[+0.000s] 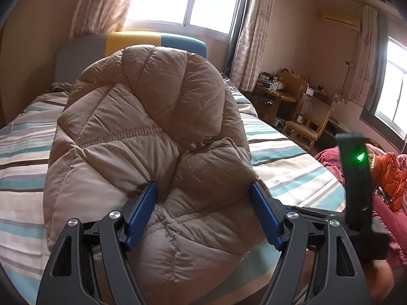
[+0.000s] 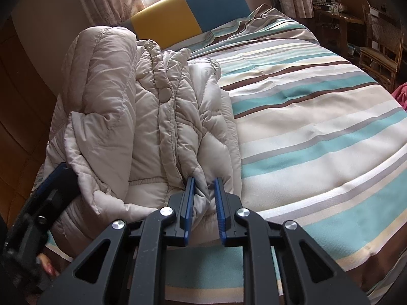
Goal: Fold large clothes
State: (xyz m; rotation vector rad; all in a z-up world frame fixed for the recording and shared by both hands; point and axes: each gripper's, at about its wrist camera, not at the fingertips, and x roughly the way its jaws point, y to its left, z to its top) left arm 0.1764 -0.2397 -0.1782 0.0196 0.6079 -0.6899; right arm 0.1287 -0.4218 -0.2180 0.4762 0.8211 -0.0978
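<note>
A large beige quilted puffer jacket (image 1: 142, 127) lies on the striped bed. In the left wrist view its bulk rises in front of the camera, and a thick padded fold fills my left gripper (image 1: 203, 190), whose wide-set blue pads press into it on both sides. The right wrist view shows the jacket (image 2: 152, 106) bunched lengthwise along the bed's left side, button placket on top. My right gripper (image 2: 204, 185) is shut on a thin fold at the near hem. The left gripper (image 2: 51, 180) shows at the left edge, under the jacket's raised side.
The striped bed cover (image 2: 318, 127) stretches to the right of the jacket. A yellow and blue headboard (image 2: 188, 12) stands under the window. Red and orange clothes (image 1: 391, 178) lie at the right. A wooden chair (image 1: 310, 119) and table stand beyond the bed.
</note>
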